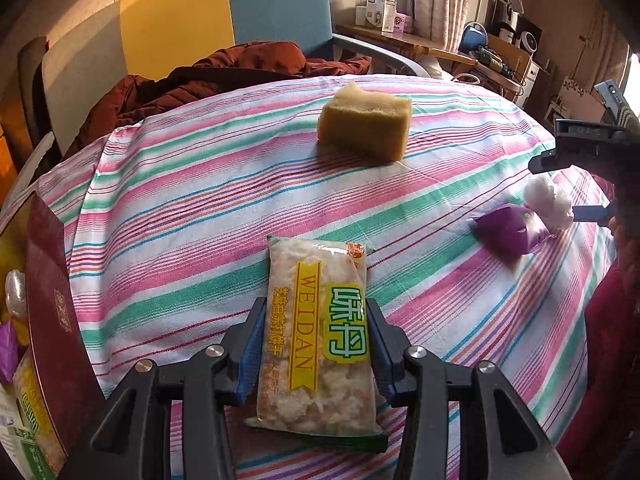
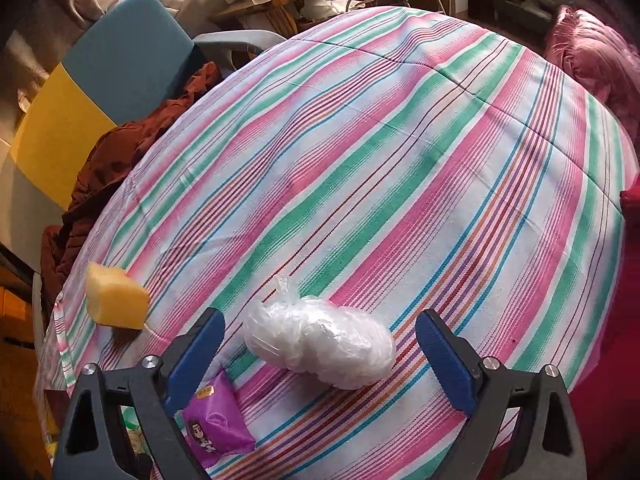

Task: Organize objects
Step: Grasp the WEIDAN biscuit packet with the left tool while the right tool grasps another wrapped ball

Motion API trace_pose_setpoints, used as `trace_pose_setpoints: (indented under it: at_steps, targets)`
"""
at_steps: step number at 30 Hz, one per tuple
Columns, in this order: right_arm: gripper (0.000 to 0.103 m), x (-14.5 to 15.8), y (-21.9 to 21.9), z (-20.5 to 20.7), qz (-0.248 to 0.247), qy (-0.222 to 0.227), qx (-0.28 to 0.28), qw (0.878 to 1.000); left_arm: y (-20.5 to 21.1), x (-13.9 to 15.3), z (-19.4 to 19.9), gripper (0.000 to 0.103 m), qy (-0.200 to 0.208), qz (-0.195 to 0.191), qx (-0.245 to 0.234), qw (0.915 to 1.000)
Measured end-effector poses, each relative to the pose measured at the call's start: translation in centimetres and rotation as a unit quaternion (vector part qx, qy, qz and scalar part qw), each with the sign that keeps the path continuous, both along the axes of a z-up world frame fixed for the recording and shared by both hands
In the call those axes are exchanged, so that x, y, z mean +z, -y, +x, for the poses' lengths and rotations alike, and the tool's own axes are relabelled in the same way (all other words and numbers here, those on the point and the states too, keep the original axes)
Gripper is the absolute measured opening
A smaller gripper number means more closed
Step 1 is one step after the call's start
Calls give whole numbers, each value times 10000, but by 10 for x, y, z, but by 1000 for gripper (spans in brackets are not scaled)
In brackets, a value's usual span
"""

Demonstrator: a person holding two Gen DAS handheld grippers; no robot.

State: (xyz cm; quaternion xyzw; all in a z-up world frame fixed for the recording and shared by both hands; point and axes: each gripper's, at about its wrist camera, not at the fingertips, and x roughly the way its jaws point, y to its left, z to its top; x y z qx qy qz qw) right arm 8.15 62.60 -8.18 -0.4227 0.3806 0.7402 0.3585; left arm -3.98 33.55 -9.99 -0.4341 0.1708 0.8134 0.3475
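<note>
**Cracker pack in hand, white bundle next**

My left gripper (image 1: 316,344) is clamped on the cracker packet (image 1: 316,344), ready for carrying to the dark red box (image 1: 48,320) at its left (more packets inside). My right gripper (image 2: 320,340) stands wide, straddling the white plastic bundle (image 2: 320,344) on the tabletop (image 2: 400,160); it must lower and close.

A striped cloth (image 1: 200,200) covered the table. Behind it stood a chair (image 1: 224,16) with yellow and blue back panels, and a rust-brown jacket (image 1: 240,68) lay heaped on its seat. Farther back, white boxes (image 1: 380,10) sat on a wooden shelf (image 1: 400,40) beside a curtain (image 1: 444,0). A pink cushion (image 2: 592,56) lay past the table's far edge.
</note>
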Motion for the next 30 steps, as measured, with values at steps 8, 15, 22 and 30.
trace_pose_setpoints:
  at_steps: [8, 15, 22, 30]
  targets:
    - [74, -7, 5, -6, 29, 300, 287, 9991, 3, -2, 3, 47, -57, 137, 19, 9999]
    - [68, -5, 10, -8, 186, 390, 463, 9980, 3, -2, 4, 47, -102, 147, 19, 9998]
    - [68, -10, 13, -11, 195, 591, 665, 9958, 3, -2, 5, 46, -150, 153, 39, 9998]
    - [63, -3, 18, -8, 420, 570, 794, 9943, 5, 2, 7, 45, -133, 78, 114, 9998]
